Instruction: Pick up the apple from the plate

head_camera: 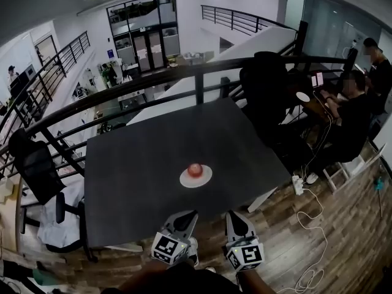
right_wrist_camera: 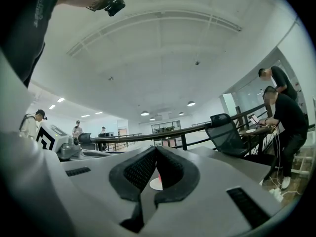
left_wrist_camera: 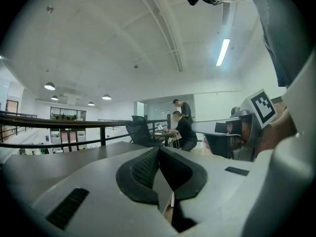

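Note:
A red apple sits on a small white plate near the middle of the dark grey table. Both grippers hover just off the table's near edge, a short way before the plate and apart from it. My left gripper is shut with nothing in it; its tips meet in the left gripper view, which shows neither apple nor plate. My right gripper is also shut and empty. Through the slit below its tips a sliver of the apple and plate shows.
A black railing runs behind the table. One black office chair stands at the table's left, another at its far right corner. People sit at a desk to the right. A power strip and cables lie on the wooden floor.

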Demonstrator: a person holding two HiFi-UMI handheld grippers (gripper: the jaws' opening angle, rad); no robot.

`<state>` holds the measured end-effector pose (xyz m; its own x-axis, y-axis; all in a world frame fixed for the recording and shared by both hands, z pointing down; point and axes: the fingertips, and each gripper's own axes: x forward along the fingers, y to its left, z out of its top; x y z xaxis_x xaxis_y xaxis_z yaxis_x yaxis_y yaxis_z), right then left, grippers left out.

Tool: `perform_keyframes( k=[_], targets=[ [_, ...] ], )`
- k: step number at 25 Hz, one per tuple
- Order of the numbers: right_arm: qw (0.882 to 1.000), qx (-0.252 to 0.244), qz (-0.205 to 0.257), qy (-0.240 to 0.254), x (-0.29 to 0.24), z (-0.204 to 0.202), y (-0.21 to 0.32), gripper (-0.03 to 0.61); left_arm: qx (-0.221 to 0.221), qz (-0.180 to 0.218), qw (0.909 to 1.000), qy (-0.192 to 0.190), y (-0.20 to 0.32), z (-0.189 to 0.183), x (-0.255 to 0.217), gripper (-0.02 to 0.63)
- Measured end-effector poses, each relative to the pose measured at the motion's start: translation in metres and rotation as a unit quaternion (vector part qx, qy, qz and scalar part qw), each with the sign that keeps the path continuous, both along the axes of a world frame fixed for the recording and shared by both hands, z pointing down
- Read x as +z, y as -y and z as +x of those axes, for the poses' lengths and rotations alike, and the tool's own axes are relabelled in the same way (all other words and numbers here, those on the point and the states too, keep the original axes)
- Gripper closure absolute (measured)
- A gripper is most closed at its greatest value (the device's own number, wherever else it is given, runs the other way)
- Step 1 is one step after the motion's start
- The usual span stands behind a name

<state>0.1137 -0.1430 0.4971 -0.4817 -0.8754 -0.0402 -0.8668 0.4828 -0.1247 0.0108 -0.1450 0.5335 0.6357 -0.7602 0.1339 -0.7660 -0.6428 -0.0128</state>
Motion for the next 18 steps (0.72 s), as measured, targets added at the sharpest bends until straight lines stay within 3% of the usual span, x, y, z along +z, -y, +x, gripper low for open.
perform_keyframes(
  k=[6, 12, 18],
  targets=[
    [1.000, -0.011, 0.006, -0.017, -0.006, -0.018, 0.050, 0.555, -0.017, -0.003, 0.9998, -0.011, 0.057, -0.022, 0.002, 0.591],
    [0.999, -0.024, 0.027, 0.003, -0.022, -0.038, 0.098, 0.555, -0.019, 0.001, 0.9995, -0.025, 0.109, -0.040, -0.005, 0.591],
    [0.999, -0.015, 0.021, -0.018, -0.008, -0.057, 0.146, 0.555, -0.015, -0.022, 0.9990, -0.036, 0.149, -0.056, 0.007, 0.592]
  ],
)
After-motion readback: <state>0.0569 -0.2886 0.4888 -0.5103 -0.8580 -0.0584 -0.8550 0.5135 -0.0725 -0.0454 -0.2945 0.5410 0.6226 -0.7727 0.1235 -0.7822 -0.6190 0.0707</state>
